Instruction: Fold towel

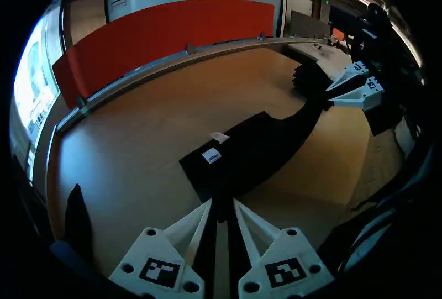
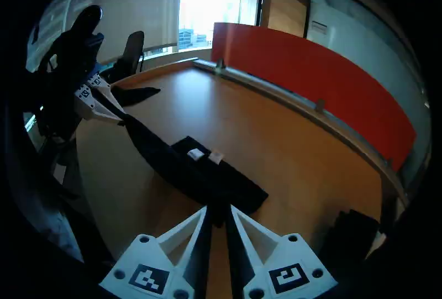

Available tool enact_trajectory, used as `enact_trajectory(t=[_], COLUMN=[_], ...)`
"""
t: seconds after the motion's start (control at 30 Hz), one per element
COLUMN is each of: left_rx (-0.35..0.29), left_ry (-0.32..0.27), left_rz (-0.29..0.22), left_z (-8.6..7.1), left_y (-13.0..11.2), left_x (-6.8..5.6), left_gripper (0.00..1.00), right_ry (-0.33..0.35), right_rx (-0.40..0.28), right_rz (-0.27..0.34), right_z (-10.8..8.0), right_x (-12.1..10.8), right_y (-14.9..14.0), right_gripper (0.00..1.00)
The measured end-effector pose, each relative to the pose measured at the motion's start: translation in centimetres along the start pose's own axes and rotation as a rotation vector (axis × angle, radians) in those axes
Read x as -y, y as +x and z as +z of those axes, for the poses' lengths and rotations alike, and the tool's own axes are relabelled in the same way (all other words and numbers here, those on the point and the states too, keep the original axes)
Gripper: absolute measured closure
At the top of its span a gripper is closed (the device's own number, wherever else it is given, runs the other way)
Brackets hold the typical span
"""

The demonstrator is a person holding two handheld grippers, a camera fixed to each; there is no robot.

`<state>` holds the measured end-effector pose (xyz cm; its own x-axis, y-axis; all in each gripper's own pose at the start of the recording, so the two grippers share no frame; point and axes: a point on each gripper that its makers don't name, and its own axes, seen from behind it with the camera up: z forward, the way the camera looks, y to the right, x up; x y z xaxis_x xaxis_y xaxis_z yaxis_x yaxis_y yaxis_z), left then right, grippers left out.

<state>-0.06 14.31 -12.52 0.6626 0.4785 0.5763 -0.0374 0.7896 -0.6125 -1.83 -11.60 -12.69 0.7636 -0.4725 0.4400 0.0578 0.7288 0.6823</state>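
table (image 1: 138,133): broad, orange-brown wood
towel (image 1: 248,150): black, its middle lying flat on the tabletop, white tags up
dark cloth pile (image 1: 310,78): on the far part

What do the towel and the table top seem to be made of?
The towel looks like soft black cloth, matte: it drapes and sags limply. The table top looks like wood or wood-look laminate, smooth, slightly glossy: light reflects off it.
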Motion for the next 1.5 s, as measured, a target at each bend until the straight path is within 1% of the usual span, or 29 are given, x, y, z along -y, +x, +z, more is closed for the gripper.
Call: enact_trajectory(t=[0.17,0.3,0.4,0.57,0.73,0.9,1.2,1.5], left_rx=[0.0,0.003,0.007,0.021,0.045,0.066,0.097,0.127], left_ry=[0.007,0.008,0.009,0.015,0.017,0.013,0.006,0.002], left_rz=[-0.005,-0.019,-0.027,-0.025,-0.035,-0.044,-0.037,-0.033], left_z=[0.3,0.9,1.8,3.5,5.4,6.9,9.4,12.3], left_y=[0.4,0.9,1.1,1.4,1.2,0.9,0.5,-0.1], left_x=[0.3,0.8,1.3,2.1,2.8,3.2,3.8,4.5], left_gripper=[0.89,0.89,0.88,0.89,0.89,0.88,0.88,0.88], right_ry=[-0.001,-0.003,-0.003,-0.005,-0.005,-0.003,0.008,0.013], right_rx=[0.005,0.024,0.04,0.059,0.077,0.102,0.145,0.19], right_rz=[0.002,0.003,0.006,0.015,0.024,0.03,0.049,0.068], right_z=[0.3,1.0,1.7,3.0,4.4,5.6,7.3,9.3], right_x=[-0.2,-0.7,-1.2,-2.3,-3.3,-4.1,-5.1,-6.2], right_y=[0.2,0.0,-0.3,-0.5,-0.8,-1.4,-2.8,-4.4], right_gripper=[0.84,0.84,0.84,0.84,0.84,0.84,0.84,0.84])
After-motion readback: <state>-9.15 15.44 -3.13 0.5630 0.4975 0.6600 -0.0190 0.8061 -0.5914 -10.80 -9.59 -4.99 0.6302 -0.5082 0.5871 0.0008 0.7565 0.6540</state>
